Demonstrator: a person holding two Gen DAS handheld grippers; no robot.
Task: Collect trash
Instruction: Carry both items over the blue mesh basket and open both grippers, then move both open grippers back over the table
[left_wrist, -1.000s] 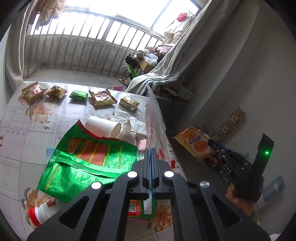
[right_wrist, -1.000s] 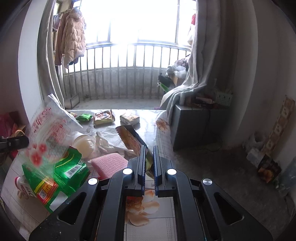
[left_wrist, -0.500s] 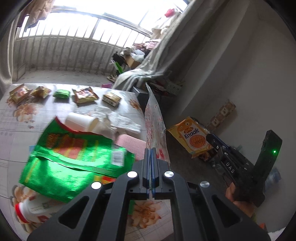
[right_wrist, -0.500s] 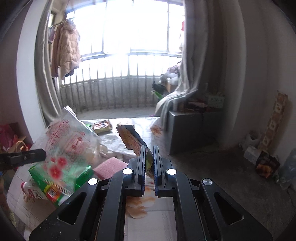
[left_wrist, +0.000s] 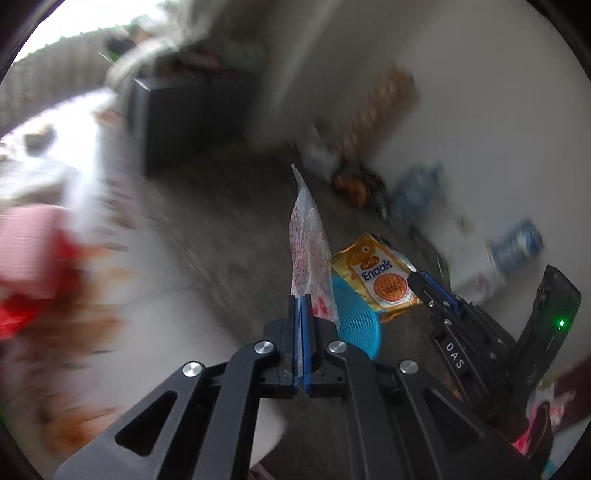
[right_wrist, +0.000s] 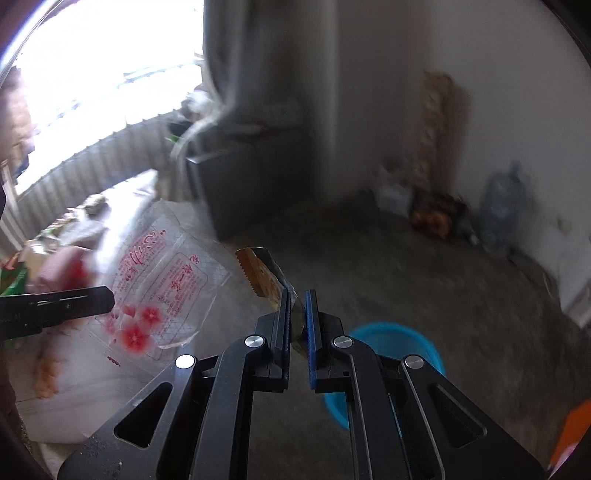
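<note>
My left gripper (left_wrist: 301, 299) is shut on a clear plastic bag with red print (left_wrist: 310, 236), which stands up edge-on between the pads. To its right, my right gripper (left_wrist: 415, 275) holds a yellow Enaak snack packet (left_wrist: 384, 280). A round blue bin (left_wrist: 354, 325) sits on the floor just below both. In the right wrist view my right gripper (right_wrist: 297, 295) is shut on the snack packet (right_wrist: 262, 277), seen edge-on, with the blue bin (right_wrist: 391, 339) under the fingers. The clear bag (right_wrist: 162, 284) hangs from the left gripper (right_wrist: 107, 295) at the left.
The table with its floral cloth (left_wrist: 177, 314) lies blurred at the left, with a pink item (left_wrist: 29, 243) on it. A dark cabinet (right_wrist: 251, 177) stands behind. Bottles and wrappers (right_wrist: 502, 206) line the far wall on the grey floor.
Both grippers have swung right and down, off the table and over the floor, still holding the bag and the packet. The blue bin has come into view; the green wrapper has left the left view.
</note>
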